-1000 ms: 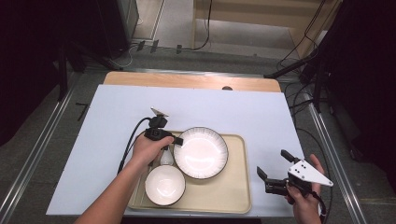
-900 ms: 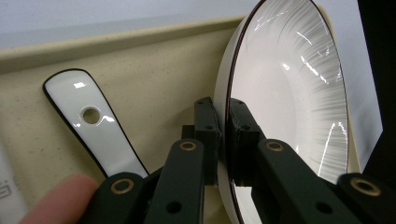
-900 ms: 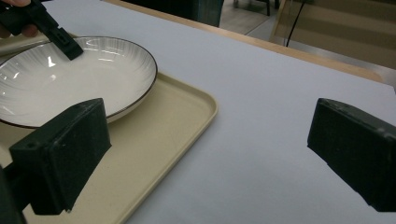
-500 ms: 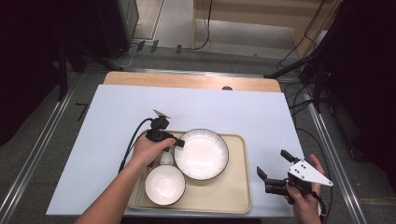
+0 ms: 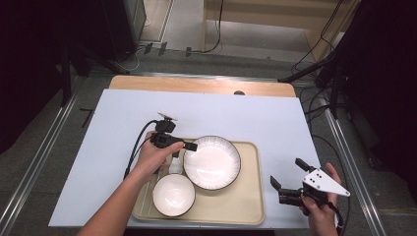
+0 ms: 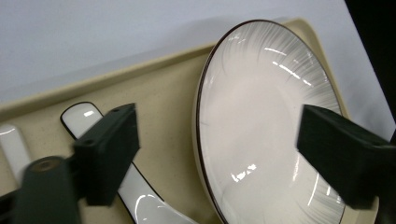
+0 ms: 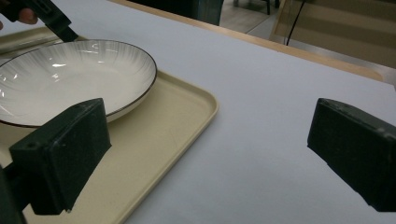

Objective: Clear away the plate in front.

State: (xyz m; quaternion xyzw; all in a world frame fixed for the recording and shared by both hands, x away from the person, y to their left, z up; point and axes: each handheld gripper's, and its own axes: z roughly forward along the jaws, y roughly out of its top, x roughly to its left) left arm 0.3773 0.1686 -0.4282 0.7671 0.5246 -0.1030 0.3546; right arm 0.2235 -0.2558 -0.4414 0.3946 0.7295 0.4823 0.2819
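My left gripper (image 5: 186,146) sits over the left rim of the large plate (image 5: 212,162), and its jaws have just been opening; in the left gripper view they stand wide apart with the plate's rim between them, and neither pad presses on it. The plate lies flat on the beige tray (image 5: 246,206), directly ahead of this gripper and partly beneath it. Just beside the near jaw, a white spoon (image 6: 140,196) with a dark edge lies on the tray floor, close to the plate. A small bowl (image 5: 173,194) rests on the same tray, nearer to me than the left gripper and just beside the plate. My right gripper (image 5: 287,182) is held off the right edge of the tray, well apart from the plate, above the white tabletop (image 5: 275,118). Its jaws are spread wide with nothing between them; the tray corner lies ahead of its near jaw.
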